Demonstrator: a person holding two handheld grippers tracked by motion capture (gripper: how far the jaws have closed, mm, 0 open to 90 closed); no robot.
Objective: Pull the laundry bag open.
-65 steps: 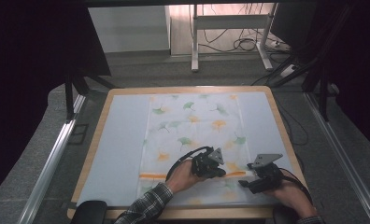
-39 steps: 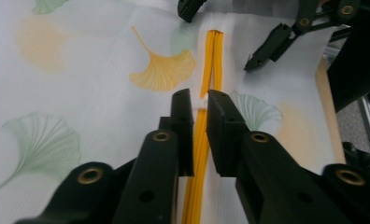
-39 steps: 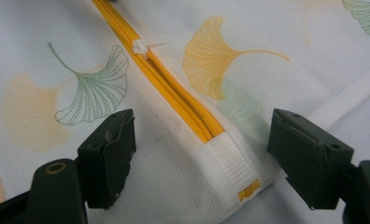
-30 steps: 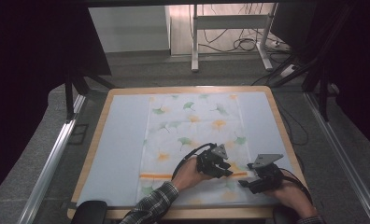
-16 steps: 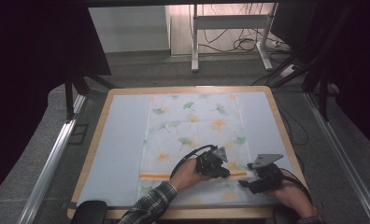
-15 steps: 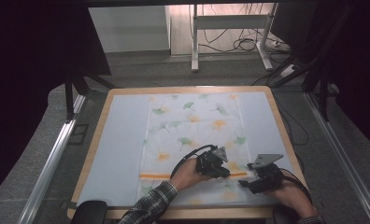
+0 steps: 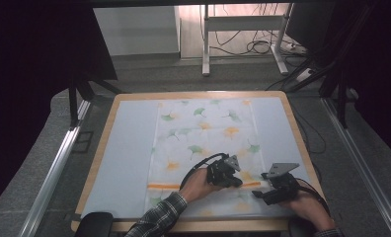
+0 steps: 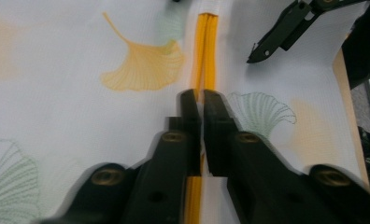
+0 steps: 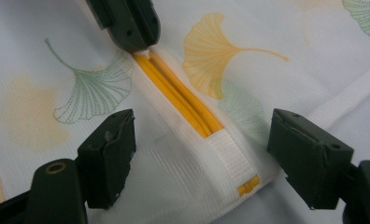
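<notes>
A white mesh cloth printed with ginkgo leaves lies flat on the table, with an orange zipper running across its near part. My left gripper points down on that zipper. Its jaws have just been closing and now stand shut, pinching the zipper, whose slider is hidden under the tips. My right gripper is open, low over the cloth, its jaws straddling the zipper's closed end without touching it. In the high view the left gripper sits just left of the right gripper.
The cloth rests on a pale blue mat inside a wooden table rim. The cloth's hem and the table's right edge lie close beyond the right gripper. Metal rails flank the table.
The left gripper has shifted slightly right along the zipper since the earliest frame. The right hand has kept still.
</notes>
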